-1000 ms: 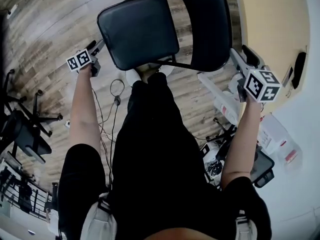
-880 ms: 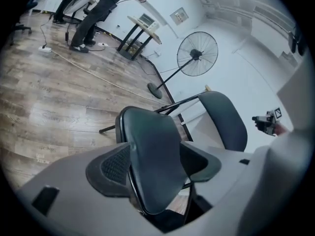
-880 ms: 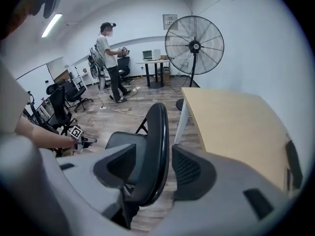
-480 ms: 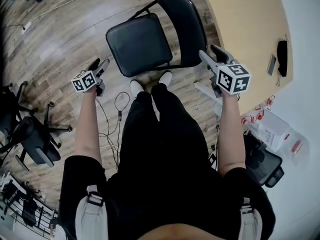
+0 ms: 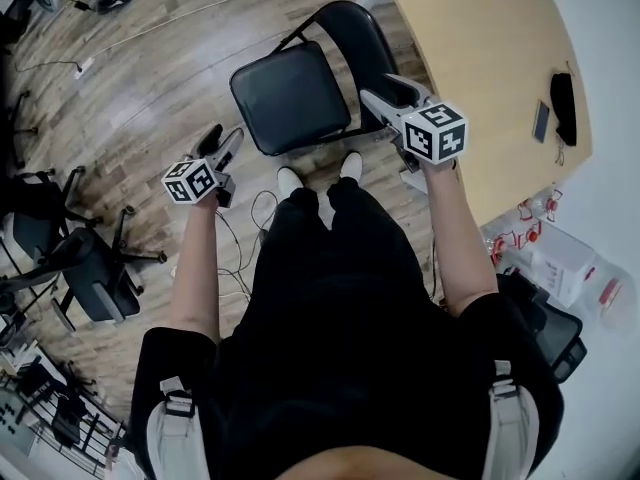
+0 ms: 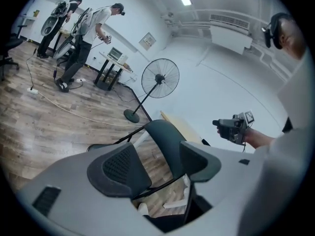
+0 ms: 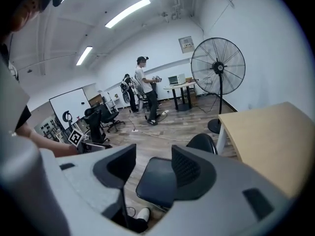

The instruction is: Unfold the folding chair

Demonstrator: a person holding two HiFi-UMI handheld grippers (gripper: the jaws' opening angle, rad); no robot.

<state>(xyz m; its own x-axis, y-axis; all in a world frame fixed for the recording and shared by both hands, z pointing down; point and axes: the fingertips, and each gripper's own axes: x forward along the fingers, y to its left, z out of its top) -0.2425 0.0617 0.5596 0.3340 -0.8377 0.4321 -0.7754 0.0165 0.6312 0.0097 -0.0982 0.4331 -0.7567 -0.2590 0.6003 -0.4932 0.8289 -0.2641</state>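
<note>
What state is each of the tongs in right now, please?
Left tongs: open, holding nothing.
Right tongs: open, holding nothing.

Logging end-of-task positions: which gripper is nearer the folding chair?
Right. The right gripper sits at the backrest edge of the folding chair in the head view; the left gripper is off the seat's left corner, bare floor between. Both open, empty.

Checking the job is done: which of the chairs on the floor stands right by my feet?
The black folding chair, open with its seat flat, beside the wooden table. The wheeled office chairs stand apart at the head view's left edge.
</note>
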